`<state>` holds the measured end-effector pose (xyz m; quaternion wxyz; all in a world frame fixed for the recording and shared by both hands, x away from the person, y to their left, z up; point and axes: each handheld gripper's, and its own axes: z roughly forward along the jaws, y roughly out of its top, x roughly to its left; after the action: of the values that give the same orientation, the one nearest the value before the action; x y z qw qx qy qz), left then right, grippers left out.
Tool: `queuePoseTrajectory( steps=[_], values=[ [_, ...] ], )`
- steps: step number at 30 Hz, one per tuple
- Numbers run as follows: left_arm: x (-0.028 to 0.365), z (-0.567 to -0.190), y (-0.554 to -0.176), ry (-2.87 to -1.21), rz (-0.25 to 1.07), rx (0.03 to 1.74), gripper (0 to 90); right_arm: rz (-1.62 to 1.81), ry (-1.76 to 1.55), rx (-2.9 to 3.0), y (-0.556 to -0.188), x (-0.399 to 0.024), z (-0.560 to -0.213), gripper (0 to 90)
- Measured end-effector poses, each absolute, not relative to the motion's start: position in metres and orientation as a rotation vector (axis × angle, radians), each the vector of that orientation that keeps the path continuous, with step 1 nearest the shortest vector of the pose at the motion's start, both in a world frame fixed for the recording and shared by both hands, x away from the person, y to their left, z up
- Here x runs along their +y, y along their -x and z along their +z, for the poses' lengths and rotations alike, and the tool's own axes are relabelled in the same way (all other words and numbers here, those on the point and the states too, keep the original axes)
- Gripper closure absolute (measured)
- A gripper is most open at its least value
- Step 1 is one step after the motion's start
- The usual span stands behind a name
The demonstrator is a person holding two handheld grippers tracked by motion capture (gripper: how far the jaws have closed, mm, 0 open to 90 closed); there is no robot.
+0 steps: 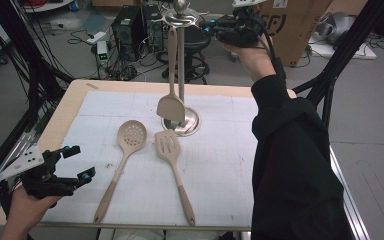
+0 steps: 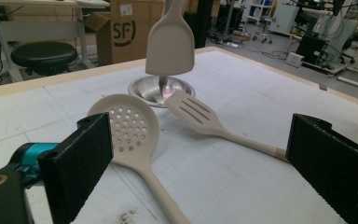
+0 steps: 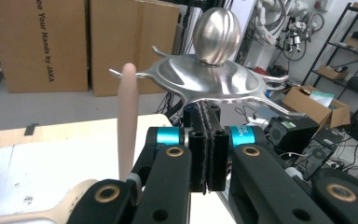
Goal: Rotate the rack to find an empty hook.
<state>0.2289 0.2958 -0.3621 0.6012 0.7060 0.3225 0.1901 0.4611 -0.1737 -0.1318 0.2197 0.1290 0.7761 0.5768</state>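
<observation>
A metal utensil stand (image 1: 181, 60) rises from a round base (image 1: 192, 124) at the table's far middle. A beige solid spatula (image 1: 171, 106) hangs from its hooked top. Flat on the white mat lie a perforated spoon (image 1: 131, 134) and a slotted turner (image 1: 168, 144), handles toward me. My right gripper (image 1: 205, 26) is shut with nothing in it, just right of the stand's top; its view shows the pads (image 3: 200, 140) pressed together below the hook disc (image 3: 200, 77), beside the spatula's handle (image 3: 127, 121). My left gripper (image 1: 80, 162) stands open near the front left corner, facing the spoon (image 2: 130, 126) and turner (image 2: 198, 112).
The person's dark sleeve (image 1: 290, 150) stretches over the table's right side. Beyond the far edge are a stool (image 1: 197, 42), computer cases (image 1: 130, 27), cables and cardboard boxes (image 1: 292, 25). Black frame poles (image 1: 345, 45) stand at both sides.
</observation>
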Motion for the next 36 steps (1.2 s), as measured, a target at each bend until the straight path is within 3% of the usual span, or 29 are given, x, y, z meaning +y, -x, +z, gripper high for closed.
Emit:
queuePoseTrajectory(
  steps=[36],
  values=[
    [0.291,-0.364,-0.232,-1.643,0.423,0.736,7.8,1.653,-0.374,2.136,-0.441,-0.131,-0.139,90.0]
  ],
)
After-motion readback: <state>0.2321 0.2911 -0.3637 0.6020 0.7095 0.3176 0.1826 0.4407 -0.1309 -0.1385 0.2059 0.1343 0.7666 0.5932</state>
